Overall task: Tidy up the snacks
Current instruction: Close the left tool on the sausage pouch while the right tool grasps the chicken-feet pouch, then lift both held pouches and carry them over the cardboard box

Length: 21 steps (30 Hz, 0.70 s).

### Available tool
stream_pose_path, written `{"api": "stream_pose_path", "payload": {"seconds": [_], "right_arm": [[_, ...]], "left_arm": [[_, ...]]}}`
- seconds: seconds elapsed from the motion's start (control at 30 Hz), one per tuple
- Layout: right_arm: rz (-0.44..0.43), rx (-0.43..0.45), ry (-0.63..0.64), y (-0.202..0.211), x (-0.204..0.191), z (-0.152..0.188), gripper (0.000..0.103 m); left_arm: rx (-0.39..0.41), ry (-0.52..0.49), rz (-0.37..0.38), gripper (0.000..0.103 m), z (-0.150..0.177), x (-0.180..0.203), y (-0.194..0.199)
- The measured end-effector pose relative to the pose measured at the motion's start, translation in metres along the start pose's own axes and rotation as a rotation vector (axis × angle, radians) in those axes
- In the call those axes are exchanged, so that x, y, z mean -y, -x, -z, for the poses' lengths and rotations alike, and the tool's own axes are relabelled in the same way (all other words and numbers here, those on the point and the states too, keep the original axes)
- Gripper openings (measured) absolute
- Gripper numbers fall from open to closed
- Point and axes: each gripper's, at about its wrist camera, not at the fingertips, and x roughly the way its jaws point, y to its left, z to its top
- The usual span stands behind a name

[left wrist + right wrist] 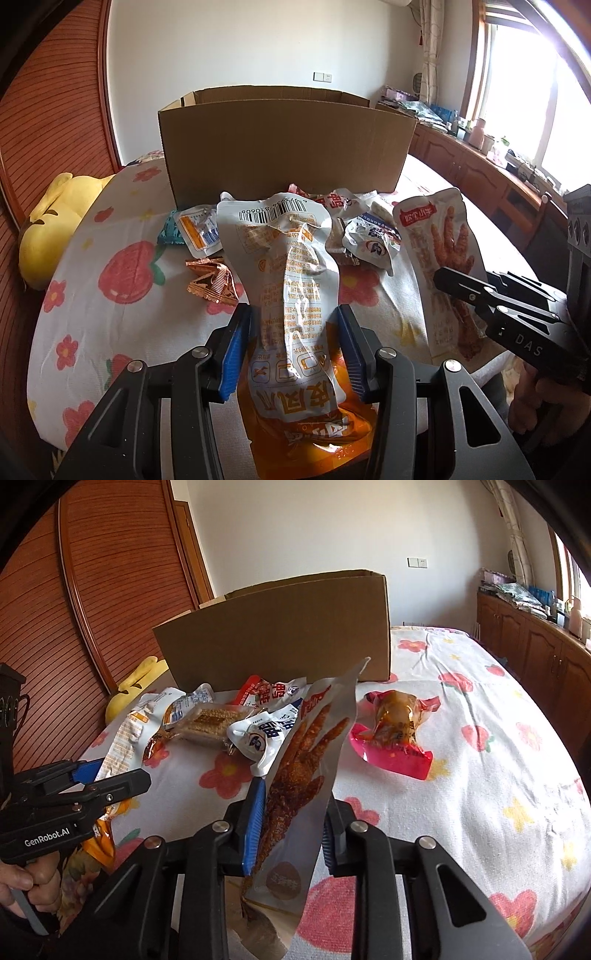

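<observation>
Left gripper (295, 354) clamping the orange-and-white pouch (291, 295), right gripper (291, 827) pinching the chicken-foot packet (295, 794), both raised above the bedsheet (461, 775); judging each needing lifting clear over the cardboard box (284, 151) wall before releasing.

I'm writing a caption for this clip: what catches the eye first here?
Each gripper holds a snack up: the left gripper clamps an orange and silver packet, and the right gripper clamps a clear chicken-foot packet. Behind them an open cardboard box stands on the flowered bedsheet, with loose snacks at its foot.
</observation>
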Motion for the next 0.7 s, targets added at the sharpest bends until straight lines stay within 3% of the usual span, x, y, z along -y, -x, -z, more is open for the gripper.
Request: {"api": "stream_pose_path", "payload": {"seconds": [0.7], "right_arm": [[-0.03,0.092,0.008,0.029,-0.008,-0.014,0.026]], "left_arm": [[0.059,-0.012,0.01,0.049,0.0,-0.002,0.021]]}}
